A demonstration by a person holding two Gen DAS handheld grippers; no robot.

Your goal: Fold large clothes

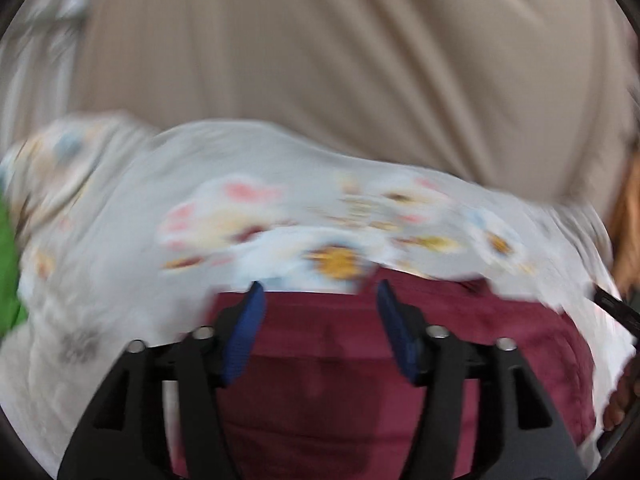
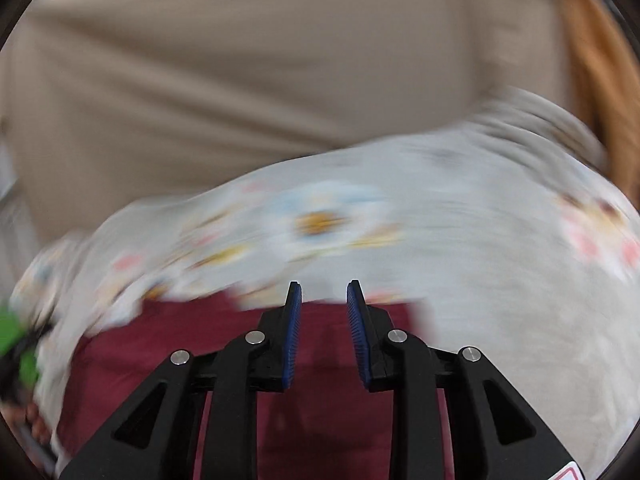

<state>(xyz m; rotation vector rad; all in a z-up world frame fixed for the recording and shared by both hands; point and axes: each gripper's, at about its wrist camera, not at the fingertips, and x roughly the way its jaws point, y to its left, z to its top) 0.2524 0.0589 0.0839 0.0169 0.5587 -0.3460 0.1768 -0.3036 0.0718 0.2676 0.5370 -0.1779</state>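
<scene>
A dark maroon garment (image 1: 340, 368) lies flat on a pale flower-print cloth (image 1: 132, 216); both views are smeared by motion. My left gripper (image 1: 320, 284) hovers over the garment's far edge, its blue pads (image 1: 248, 332) wide apart with nothing between them. In the right wrist view the same maroon garment (image 2: 320, 360) lies under my right gripper (image 2: 324, 283). Its blue pads (image 2: 294, 332) stand a narrow gap apart, and I see only the cloth behind that gap. Neither gripper holds any fabric.
The flower-print cloth (image 2: 480, 240) spreads around the garment on all sides. Behind it hangs a beige fabric surface (image 1: 320, 60). Something green (image 1: 8, 264) lies at the left edge, something orange-brown (image 2: 592, 60) at the right. A hand (image 1: 622, 400) shows at the right rim.
</scene>
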